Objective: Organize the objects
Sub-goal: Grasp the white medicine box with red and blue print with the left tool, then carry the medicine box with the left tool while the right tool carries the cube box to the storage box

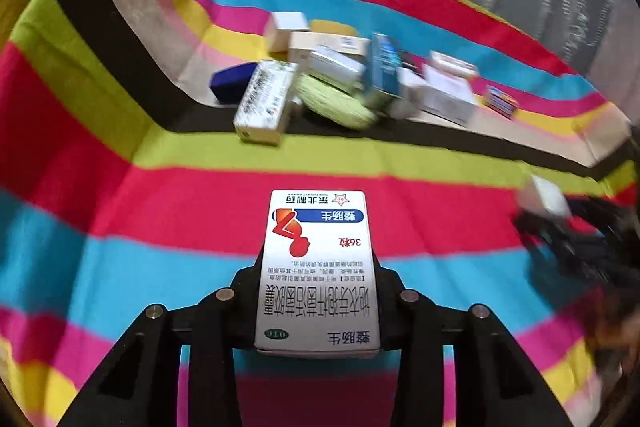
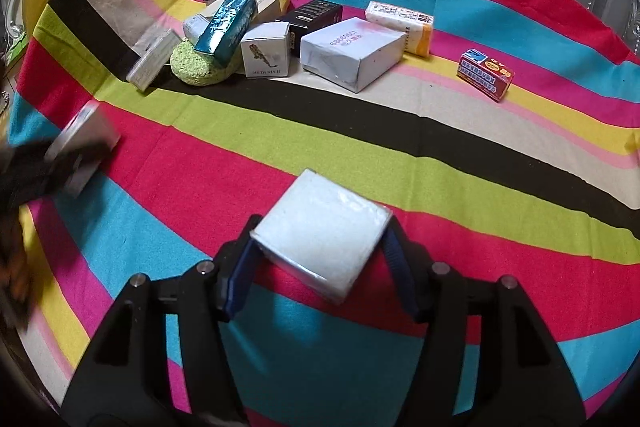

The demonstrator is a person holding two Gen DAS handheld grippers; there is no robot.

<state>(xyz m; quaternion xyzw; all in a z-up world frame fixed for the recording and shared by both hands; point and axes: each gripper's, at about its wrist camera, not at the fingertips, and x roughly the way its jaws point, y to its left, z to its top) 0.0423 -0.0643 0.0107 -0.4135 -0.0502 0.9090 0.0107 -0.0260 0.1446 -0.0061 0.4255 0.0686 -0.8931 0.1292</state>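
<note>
Striped cloth [image 2: 400, 155] carries one green round sponge [image 2: 192, 65] amid roughly ten heaped cartons, while nearer than it the left gripper [image 1: 318, 307] clamps one white medicine carton [image 1: 318, 267] and the right gripper [image 2: 320, 259] clamps one white foam block [image 2: 320, 243].

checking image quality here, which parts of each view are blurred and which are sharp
Left wrist view: the held medicine box is sharp, while the pile of boxes behind and the right gripper at the edge are smeared. Right wrist view: the white block and pile are crisp; only the left gripper at the edge blurs.
</note>
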